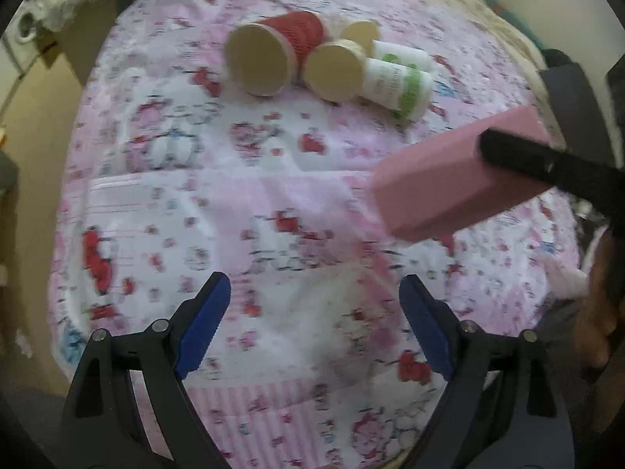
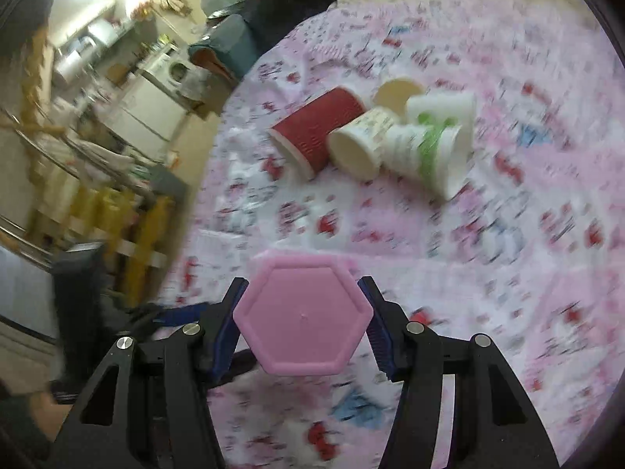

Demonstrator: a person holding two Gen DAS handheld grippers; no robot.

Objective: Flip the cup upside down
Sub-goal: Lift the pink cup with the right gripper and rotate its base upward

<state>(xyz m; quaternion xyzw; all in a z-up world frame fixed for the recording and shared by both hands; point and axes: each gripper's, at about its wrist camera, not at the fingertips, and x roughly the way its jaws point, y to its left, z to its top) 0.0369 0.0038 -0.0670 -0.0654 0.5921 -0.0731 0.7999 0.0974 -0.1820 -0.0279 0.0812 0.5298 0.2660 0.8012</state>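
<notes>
A pink hexagonal cup [image 2: 302, 318] is held between the blue pads of my right gripper [image 2: 302, 328], its flat base facing the camera. In the left wrist view the same cup [image 1: 449, 179] hangs on its side above the patterned cloth, with the right gripper's black finger [image 1: 547, 164] across it. My left gripper [image 1: 314, 324] is open and empty, low over the cloth, well short of the cups.
A red ribbed paper cup [image 1: 273, 54] [image 2: 320, 133] and several white paper cups [image 1: 375, 74] [image 2: 406, 144] lie on their sides at the far side of the pink patterned cloth [image 1: 234, 203]. The table edge drops off at left, with kitchen clutter [image 2: 97, 117] beyond.
</notes>
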